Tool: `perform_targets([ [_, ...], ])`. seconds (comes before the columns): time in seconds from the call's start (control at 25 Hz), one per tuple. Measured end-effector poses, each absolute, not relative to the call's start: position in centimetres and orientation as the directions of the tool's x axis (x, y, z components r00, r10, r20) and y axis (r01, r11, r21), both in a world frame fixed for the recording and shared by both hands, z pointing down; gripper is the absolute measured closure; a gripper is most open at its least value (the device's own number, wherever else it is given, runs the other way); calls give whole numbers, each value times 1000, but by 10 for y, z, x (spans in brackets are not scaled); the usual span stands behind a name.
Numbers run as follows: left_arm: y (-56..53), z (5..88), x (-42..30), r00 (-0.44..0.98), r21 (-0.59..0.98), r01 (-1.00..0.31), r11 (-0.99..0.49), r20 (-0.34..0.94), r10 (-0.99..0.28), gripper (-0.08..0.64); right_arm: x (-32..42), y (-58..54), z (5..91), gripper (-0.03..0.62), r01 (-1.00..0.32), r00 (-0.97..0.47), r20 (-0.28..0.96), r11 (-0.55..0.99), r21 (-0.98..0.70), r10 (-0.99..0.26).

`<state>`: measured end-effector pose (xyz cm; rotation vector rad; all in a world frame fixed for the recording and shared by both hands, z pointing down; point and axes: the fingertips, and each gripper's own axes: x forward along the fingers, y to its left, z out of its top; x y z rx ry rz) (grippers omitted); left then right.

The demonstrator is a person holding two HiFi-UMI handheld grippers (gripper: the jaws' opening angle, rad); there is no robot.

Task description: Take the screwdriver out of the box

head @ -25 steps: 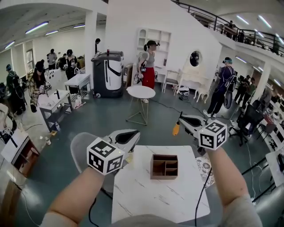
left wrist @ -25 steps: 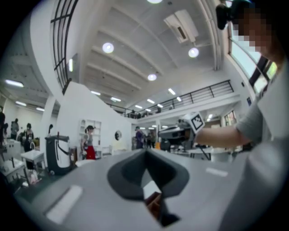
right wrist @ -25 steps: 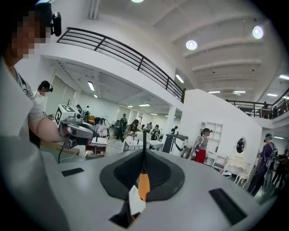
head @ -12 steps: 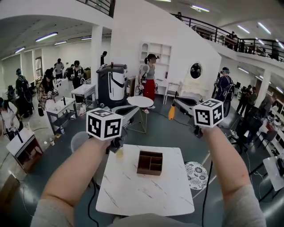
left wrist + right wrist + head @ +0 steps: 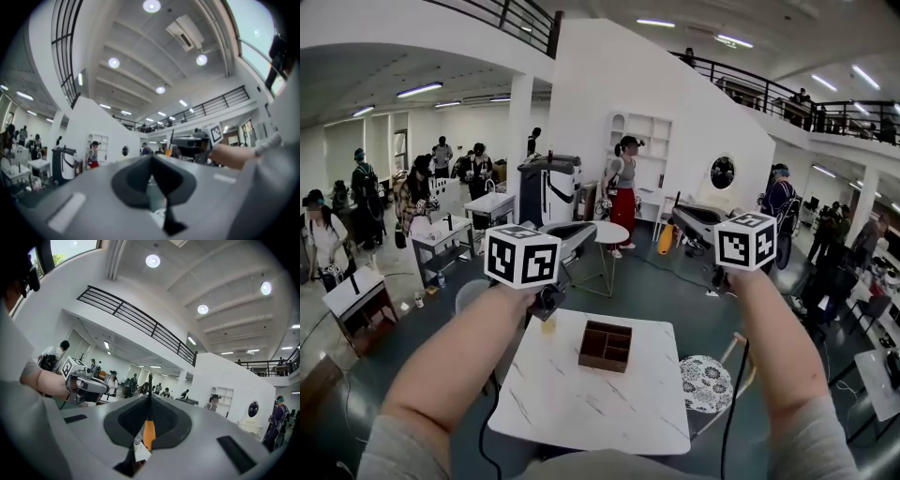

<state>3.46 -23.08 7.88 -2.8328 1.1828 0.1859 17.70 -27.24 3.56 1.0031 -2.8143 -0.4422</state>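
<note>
**Screwdriver up in the air, clear of the box**

One white marble table (image 5: 581,403) is standing nearest, carrying one brown box (image 5: 605,345). One patterned chair (image 5: 705,384) is sitting just beside it. Two grippers are hanging above. The right gripper (image 5: 150,401) is pinching the single screwdriver (image 5: 149,433) by its orange handle, well apart from the box. The left gripper (image 5: 151,161) is holding nothing, its jaws pressed together. Further off, a round white table (image 5: 614,231) is partly hiding behind the left gripper, and many people (image 5: 623,192) are standing about.
</note>
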Motion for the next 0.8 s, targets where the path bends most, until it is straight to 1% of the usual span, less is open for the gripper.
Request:
perform_targets([
  [0.24, -198, 86, 50, 697, -21, -714, -700, -126, -706, 555, 184, -245, 40, 572, -550, -818, -3, 782, 293, -575],
  [0.48, -184, 102, 47, 699, -7, -712, -702, -90, -709, 555, 178, -223, 54, 572, -511, -849, -16, 814, 276, -527],
  [0.68, -172, 122, 46, 710, -1, -702, -712, -79, -699, 555, 172, -204, 86, 572, -490, -862, -1, 834, 254, -506],
  [0.8, -169, 143, 31, 722, 1, -689, -724, -71, -688, 555, 154, -197, 110, 572, -490, -862, 11, 838, 242, -507],
])
